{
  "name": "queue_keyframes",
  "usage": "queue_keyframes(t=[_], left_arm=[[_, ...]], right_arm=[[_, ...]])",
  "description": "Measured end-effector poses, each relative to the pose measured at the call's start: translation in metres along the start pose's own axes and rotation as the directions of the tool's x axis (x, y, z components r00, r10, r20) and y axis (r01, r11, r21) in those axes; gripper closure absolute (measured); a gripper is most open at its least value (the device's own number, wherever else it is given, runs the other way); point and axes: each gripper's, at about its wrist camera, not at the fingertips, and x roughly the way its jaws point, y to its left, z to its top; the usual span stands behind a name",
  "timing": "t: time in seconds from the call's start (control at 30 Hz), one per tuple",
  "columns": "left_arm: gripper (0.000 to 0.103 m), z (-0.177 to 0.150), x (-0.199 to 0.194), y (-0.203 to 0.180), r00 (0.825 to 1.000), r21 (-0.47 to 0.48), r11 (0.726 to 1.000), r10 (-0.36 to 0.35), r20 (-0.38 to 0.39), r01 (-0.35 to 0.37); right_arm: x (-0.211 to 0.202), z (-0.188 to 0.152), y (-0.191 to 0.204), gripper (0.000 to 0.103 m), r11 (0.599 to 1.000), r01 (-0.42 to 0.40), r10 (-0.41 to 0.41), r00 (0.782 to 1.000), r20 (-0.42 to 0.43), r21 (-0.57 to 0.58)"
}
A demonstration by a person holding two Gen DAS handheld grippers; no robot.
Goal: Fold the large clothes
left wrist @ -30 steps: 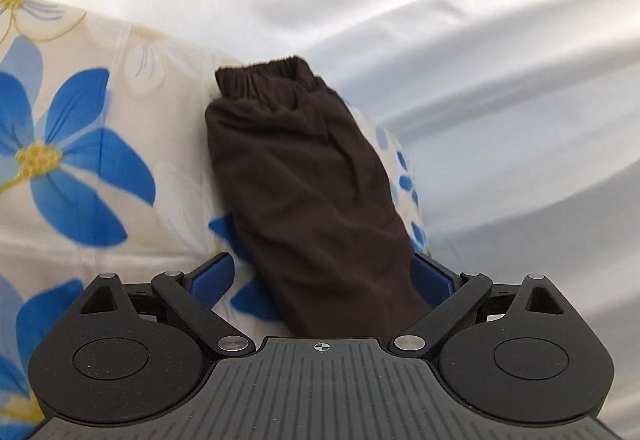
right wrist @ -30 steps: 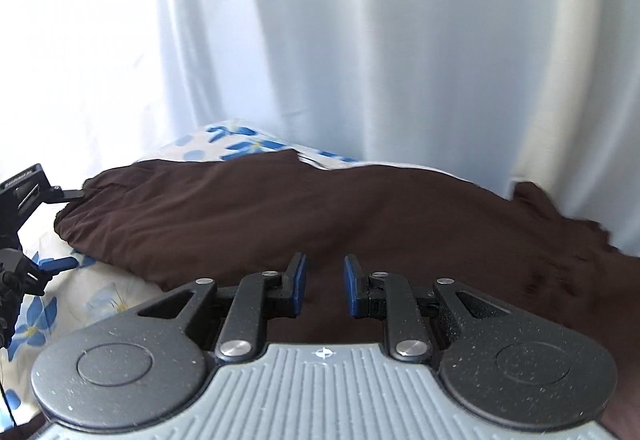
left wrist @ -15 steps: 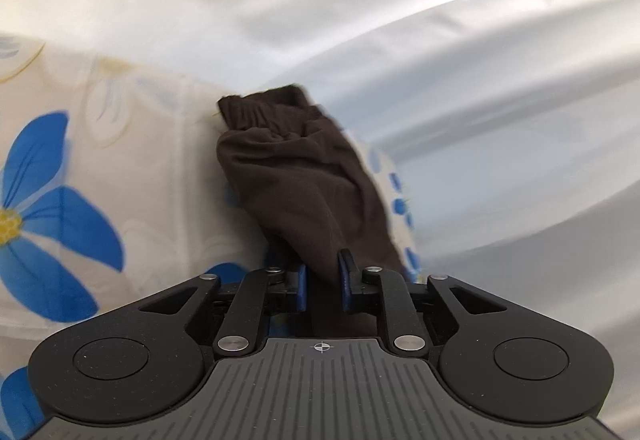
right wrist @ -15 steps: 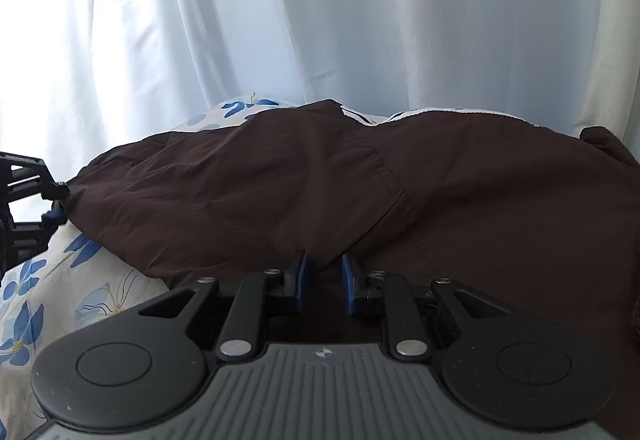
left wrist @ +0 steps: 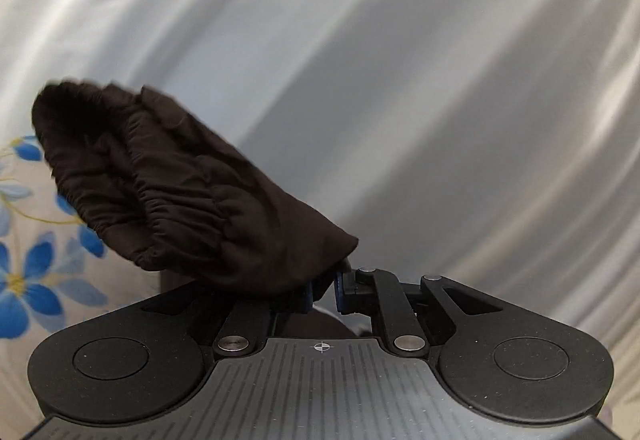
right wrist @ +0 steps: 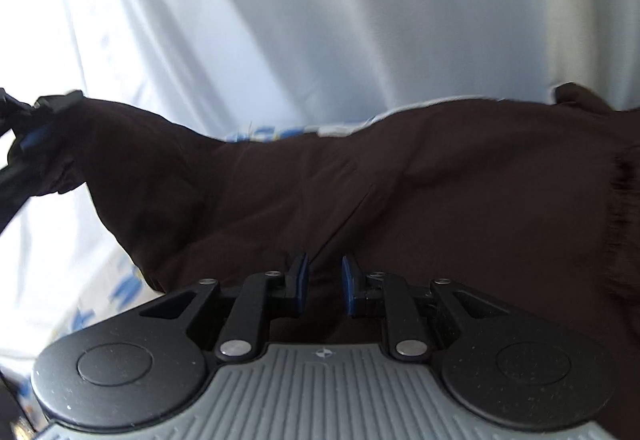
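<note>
A dark brown garment (right wrist: 400, 191) lies stretched across a flower-print bed sheet (right wrist: 272, 133). In the left wrist view my left gripper (left wrist: 322, 288) is shut on one sleeve (left wrist: 180, 191), which is lifted off the sheet. The sleeve flops over to the left, its gathered elastic cuff bunched up. My right gripper (right wrist: 322, 280) is shut on the garment's body, with a fold of brown cloth between its blue pads (right wrist: 300, 276). At the far left of the right wrist view, the left gripper (right wrist: 28, 135) holds the raised sleeve end.
A white curtain (left wrist: 400, 79) hangs close behind the bed and fills the background in both views (right wrist: 360, 19). The white sheet with blue flowers (left wrist: 24, 260) shows below and left of the lifted sleeve.
My left gripper went from wide open around the sleeve to shut on it, then lifted and rolled, so the sleeve came off the sheet. The right gripper kept its grip and tilted a little.
</note>
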Motion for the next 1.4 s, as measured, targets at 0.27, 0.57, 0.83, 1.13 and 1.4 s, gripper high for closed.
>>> queue_keyframes(t=[0.27,0.57,0.83,1.13,1.4], left_arm=[[0.087,-0.118,0.083,-0.057,0.948,0.23,0.972,0.035,-0.317,0.041],[0.072,-0.158,0.097,-0.046,0.912,0.213,0.976,0.122,-0.392,-0.039],[0.037,-0.156,0.035,-0.057,0.936,0.31,0.943,0.21,-0.283,-0.118],[0.053,-0.138,0.034,-0.017,0.93,0.186,0.962,0.247,-0.273,-0.201],[0.059,-0.138,0.043,-0.018,0.922,0.156,0.966,0.243,-0.3,-0.204]], right_arm=[[-0.077,-0.003,-0.066,0.077,0.966,-0.035,0.009,0.995,0.102,0.255],[-0.096,-0.015,-0.109,0.044,0.903,-0.082,0.048,0.995,0.09,0.421],[-0.074,-0.027,-0.124,0.045,0.815,-0.035,0.027,0.999,0.023,0.579],[-0.086,0.007,-0.082,0.094,0.896,-0.057,0.005,0.993,0.118,0.44],[-0.219,0.026,-0.073,0.094,0.976,-0.02,-0.069,0.917,0.392,0.219]])
